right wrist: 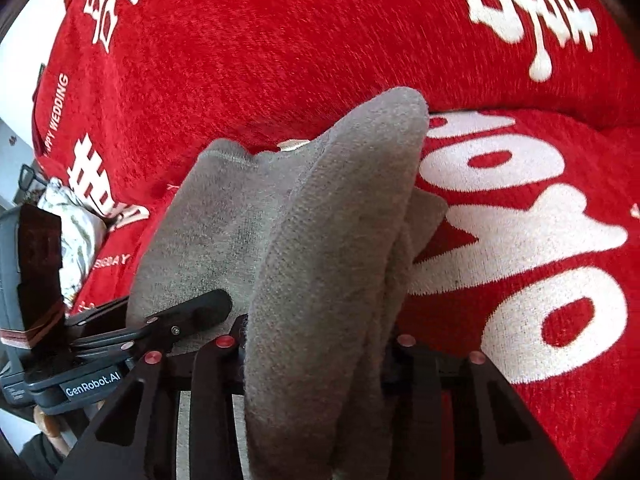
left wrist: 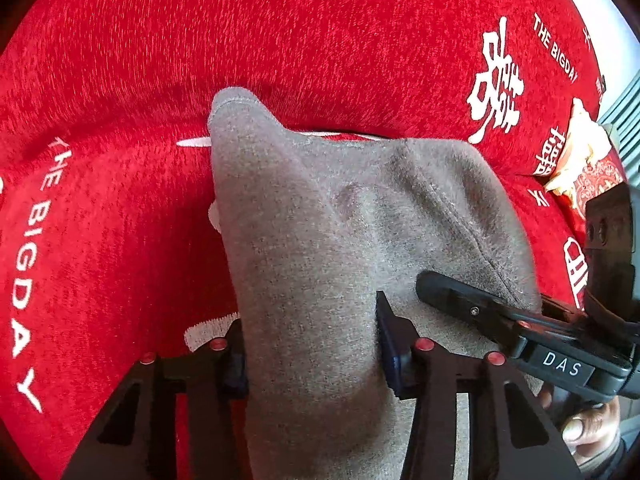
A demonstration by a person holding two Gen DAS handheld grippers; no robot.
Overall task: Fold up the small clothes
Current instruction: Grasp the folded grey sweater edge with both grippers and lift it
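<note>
- Bunching up in the middle of both views is one grey fleecy garment [left wrist: 320, 220], lifted off one red blanket [left wrist: 120, 60] printed with white letters and characters; its far stitched edge droops toward the blanket while the near part rises to the two grippers.
- Two grippers are at work. The left gripper [left wrist: 310, 344] has a thick fold of the grey cloth squeezed between its two black fingers, pads pressing in from either side.
- The right gripper [right wrist: 316, 354] likewise pinches a doubled-over ridge of the same garment between its two fingers, the cloth filling the gap.
- Each wrist view shows the other tool: in the left view the right gripper [left wrist: 480, 308] comes in from the lower right with a finger lying on the cloth, bearing a label reading "DAS"; in the right view the left gripper [right wrist: 188, 312] enters from the lower left, labelled "GenRobot.AI".
- Only the left view shows part of a person's hand [left wrist: 588, 428] under the other tool, and a crumpled red-and-gold packet [left wrist: 580, 152] on the blanket's far right edge.
- Only the right view shows the large white lettering beside the garment, the words "HAPPY WEDDING" at left, and one crumpled pale wrapper [right wrist: 76, 228] near the blanket's left edge.
</note>
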